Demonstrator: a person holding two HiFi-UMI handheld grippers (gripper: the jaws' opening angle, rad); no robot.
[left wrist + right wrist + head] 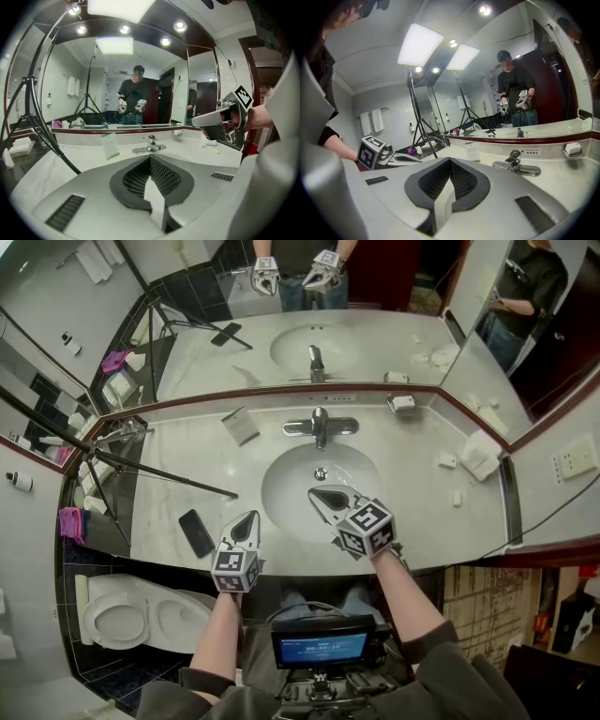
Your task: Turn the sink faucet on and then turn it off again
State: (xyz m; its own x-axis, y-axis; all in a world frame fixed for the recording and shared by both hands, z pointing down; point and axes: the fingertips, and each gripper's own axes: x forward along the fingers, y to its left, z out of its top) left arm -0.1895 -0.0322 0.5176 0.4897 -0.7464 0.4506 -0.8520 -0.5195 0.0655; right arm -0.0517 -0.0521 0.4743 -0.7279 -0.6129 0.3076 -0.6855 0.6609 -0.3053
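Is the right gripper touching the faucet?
Apart. The head view shows the right gripper over the sink basin, with bare basin between it and the faucet.

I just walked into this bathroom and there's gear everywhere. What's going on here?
A person at a bathroom counter holds a gripper in each hand. The right gripper hangs over the sink, the left gripper over the counter's front edge beside it. Both have their jaws shut and hold nothing. Neither touches the faucet, and no water shows running, so turning it on has not yet begun.
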